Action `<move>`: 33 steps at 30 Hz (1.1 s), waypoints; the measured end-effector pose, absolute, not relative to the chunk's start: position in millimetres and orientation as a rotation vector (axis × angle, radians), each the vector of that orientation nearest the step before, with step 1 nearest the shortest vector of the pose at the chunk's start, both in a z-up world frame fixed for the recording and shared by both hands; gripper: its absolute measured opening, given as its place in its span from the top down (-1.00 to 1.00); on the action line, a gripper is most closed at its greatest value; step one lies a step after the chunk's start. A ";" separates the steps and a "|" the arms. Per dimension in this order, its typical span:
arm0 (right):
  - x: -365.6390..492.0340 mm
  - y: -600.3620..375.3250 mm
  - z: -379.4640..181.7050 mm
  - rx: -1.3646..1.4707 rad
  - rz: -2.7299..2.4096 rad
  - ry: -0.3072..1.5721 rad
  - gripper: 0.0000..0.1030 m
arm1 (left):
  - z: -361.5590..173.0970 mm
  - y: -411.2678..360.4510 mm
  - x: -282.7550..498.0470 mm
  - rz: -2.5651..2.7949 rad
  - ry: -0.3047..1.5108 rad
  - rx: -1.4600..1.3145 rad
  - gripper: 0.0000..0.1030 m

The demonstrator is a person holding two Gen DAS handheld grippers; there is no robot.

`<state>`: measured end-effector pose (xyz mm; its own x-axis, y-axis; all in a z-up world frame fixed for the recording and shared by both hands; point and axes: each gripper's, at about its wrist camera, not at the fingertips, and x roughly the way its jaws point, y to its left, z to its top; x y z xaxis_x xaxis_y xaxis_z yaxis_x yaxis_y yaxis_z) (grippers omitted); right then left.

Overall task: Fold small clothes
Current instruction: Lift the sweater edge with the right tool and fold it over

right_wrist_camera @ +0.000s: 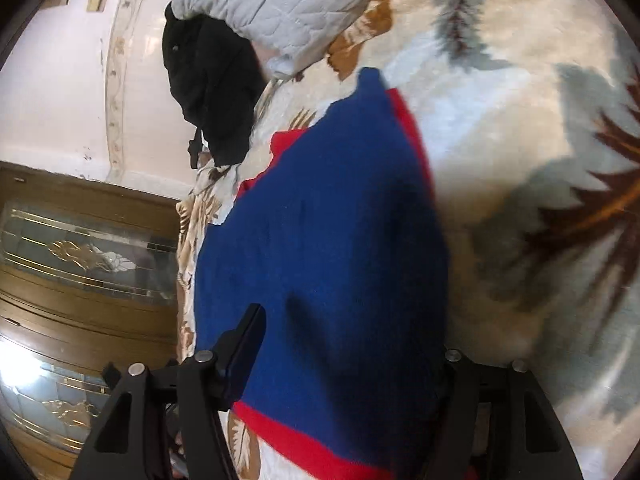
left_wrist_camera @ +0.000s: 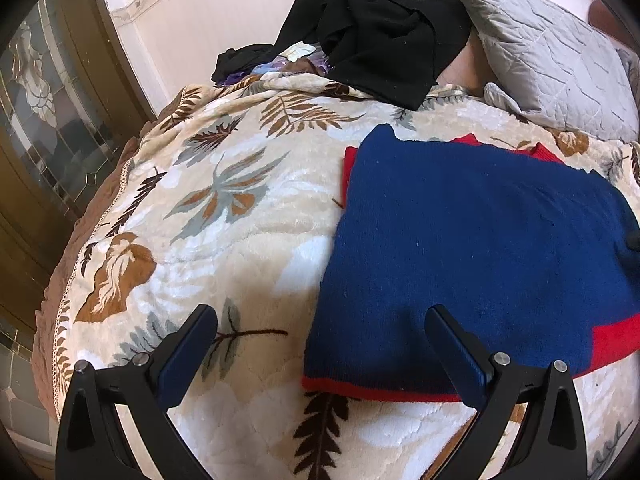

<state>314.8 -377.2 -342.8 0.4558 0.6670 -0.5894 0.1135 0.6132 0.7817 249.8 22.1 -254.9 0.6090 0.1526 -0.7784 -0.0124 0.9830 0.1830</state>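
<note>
The blue knitted sweater with red trim (left_wrist_camera: 472, 240) lies flat on the bed, on a cream plush blanket printed with brown and grey leaves (left_wrist_camera: 224, 216), its red hem toward the cameras and its collar end toward the grey quilted pillow (left_wrist_camera: 552, 60). It looks part folded, with red edges showing from under the blue along the far and left sides.

The left gripper (left_wrist_camera: 320, 344) hangs over the near left corner with its fingers spread wide and nothing between them; one finger is over the knit, the other over bare blanket. In the right wrist view the right gripper (right_wrist_camera: 344, 364) sits low over the hem; its left finger (right_wrist_camera: 244, 356) is plain, but the right one is hidden behind the blue fabric, so I cannot tell whether it pinches the cloth.

The step in hand seems to be taking the hem end for the next fold. That calls for a matching grip on both near corners, then a carry toward the collar.

There is open blanket to the left; a heap of black clothing (left_wrist_camera: 376, 28) and the pillow crowd the far side, and the bed edge drops off at left.
</note>
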 end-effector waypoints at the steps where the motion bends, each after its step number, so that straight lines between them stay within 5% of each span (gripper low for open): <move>1: 312.7 -375.3 -341.5 0.857 0.394 1.070 0.16 | -254.6 23.4 250.1 0.098 0.912 0.163 -1.00; 9: 297.6 -352.3 -303.5 0.808 0.367 1.004 0.45 | -248.3 60.6 258.7 0.157 0.920 0.062 -1.00; 23: 338.2 -212.2 -212.2 0.630 0.319 1.096 0.47 | -232.3 153.0 256.5 0.302 0.916 -0.146 -1.00; 33: 373.2 -79.2 -235.9 0.643 0.368 1.262 0.45 | -231.4 204.0 252.1 0.374 0.915 -0.252 -1.00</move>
<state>373.2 -79.2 -235.9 0.2795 0.5886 -0.7586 0.0884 0.7709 0.6308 252.1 204.0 -231.4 0.5525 0.2067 -0.8075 -0.4177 0.9070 -0.0536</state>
